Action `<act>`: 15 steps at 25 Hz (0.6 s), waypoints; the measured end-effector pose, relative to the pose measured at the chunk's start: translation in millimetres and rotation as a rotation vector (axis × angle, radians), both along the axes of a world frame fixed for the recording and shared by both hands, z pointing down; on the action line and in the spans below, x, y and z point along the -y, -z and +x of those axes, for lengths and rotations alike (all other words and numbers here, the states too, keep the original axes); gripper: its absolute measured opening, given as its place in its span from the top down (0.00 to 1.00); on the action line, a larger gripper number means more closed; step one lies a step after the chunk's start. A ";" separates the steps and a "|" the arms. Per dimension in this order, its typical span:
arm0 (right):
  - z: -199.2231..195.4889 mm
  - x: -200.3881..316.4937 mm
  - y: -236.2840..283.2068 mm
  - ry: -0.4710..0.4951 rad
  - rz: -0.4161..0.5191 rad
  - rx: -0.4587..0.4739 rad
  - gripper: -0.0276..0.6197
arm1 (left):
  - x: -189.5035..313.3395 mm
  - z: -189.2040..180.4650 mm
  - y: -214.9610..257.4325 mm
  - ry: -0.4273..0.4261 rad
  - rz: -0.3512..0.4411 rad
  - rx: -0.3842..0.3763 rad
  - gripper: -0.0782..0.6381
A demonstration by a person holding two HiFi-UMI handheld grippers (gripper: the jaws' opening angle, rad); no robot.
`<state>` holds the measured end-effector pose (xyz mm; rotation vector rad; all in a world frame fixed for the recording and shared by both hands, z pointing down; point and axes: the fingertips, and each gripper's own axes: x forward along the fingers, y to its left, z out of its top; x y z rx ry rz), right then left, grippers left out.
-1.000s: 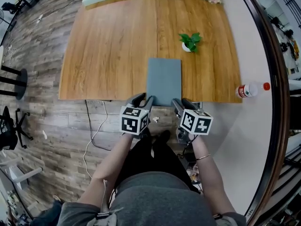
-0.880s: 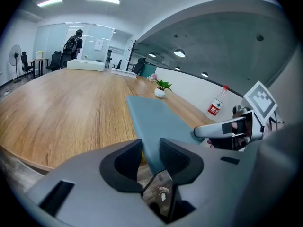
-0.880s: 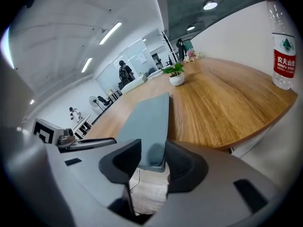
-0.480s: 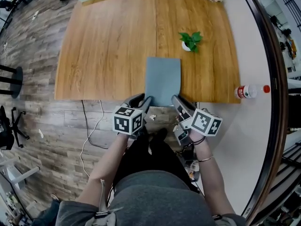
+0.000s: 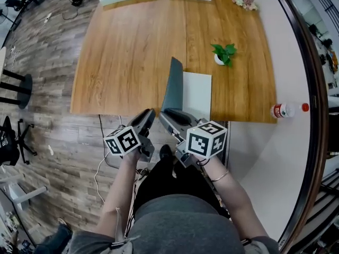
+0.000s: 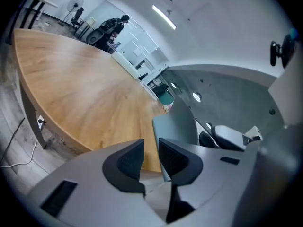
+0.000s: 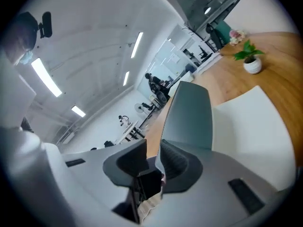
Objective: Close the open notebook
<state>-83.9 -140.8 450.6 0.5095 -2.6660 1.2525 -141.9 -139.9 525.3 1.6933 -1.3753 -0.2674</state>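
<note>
The notebook (image 5: 197, 94) sits at the middle of the table's (image 5: 127, 52) near edge, and it is open. Its grey cover (image 5: 173, 86) stands almost upright along the left side, with a bare white page (image 7: 246, 126) flat on the wood to the right of it.

The right gripper (image 7: 152, 152) is in at the table's near edge, right at the foot of that raised cover. Its jaws have just been closing and now stand with only a slim gap. In the right gripper view the cover's near edge runs straight down into that gap, so it looks pinched there, the grey sheet rising above the jaws.

The left gripper (image 6: 150, 152) is at the same table edge, just to the left of the cover. Its jaws have just been closing a little too and are narrow but apart, with nothing clamped between the pads. The cover stands just beyond and to the right of them.

Further back on the table, toward its right side, sits a small potted plant (image 5: 223, 53). Just off the table's near right corner lies a bottle (image 5: 286, 110) with a red cap.
</note>
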 end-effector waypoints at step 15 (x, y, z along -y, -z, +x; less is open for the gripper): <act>160.1 41.7 -74.1 -0.418 0.073 -0.461 0.52 | -15.3 -84.4 14.6 0.218 0.046 0.020 0.74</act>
